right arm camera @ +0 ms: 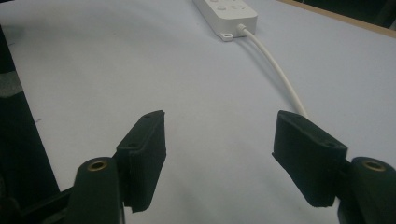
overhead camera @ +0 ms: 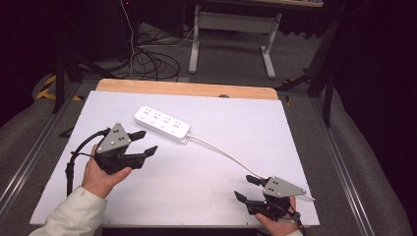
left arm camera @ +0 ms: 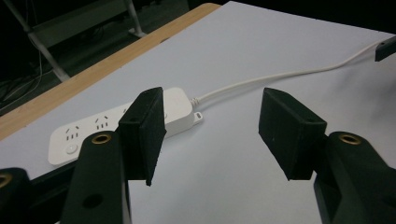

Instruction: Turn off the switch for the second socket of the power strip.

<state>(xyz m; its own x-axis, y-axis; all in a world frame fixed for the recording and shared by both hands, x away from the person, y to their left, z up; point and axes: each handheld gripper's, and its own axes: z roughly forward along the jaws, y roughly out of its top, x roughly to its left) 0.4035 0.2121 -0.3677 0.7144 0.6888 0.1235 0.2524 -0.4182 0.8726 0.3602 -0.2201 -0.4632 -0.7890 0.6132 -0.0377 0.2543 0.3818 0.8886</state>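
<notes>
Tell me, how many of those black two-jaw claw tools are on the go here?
2. The left black two-jaw gripper is held near the white plastic power strip; the right black two-jaw gripper is at the white table's near edge, beside the strip's white cable.

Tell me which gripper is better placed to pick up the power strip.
Probably the left gripper: it is open, close beside the power strip, which lies just past its fingers. The right gripper sits at the near edge, by the cord.
</notes>
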